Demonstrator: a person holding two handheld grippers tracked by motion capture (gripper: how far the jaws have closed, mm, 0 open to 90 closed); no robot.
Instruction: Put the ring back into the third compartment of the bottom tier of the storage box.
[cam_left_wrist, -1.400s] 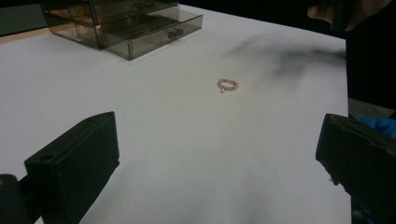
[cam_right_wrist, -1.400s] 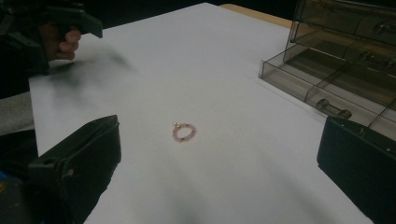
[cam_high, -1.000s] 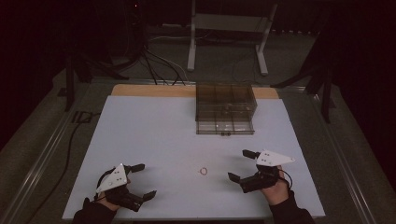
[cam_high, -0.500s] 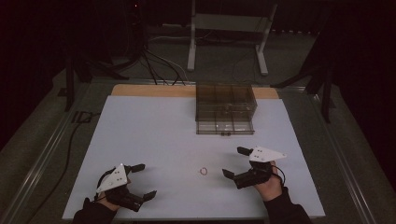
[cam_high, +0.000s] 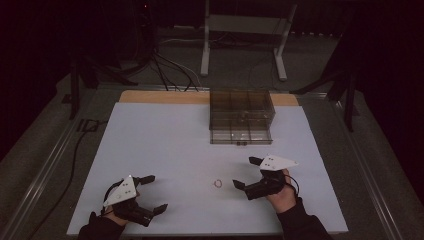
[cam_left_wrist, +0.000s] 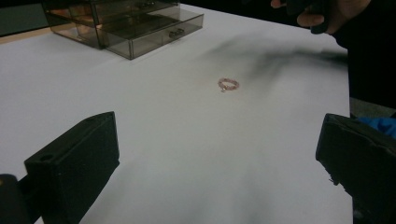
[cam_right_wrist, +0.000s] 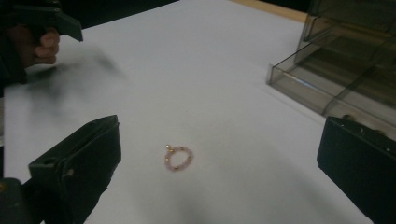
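- The ring (cam_high: 217, 183) is a tiny loop made of little pink beads.
- In the right gripper view, the ring (cam_right_wrist: 177, 157) has a small gold bit on one side of the loop.
- It lies flat on the white table (cam_high: 165, 145).
- Nothing holds it and nothing touches it.
- It sits near the front edge of the table, a bit to the right of the middle.
- It lies on the table just ahead of the right claw (cam_high: 247, 173), close to its open jaws.
- In the left gripper view the ring (cam_left_wrist: 228, 84) looks small and far off, well apart from the left claw (cam_high: 154, 193).
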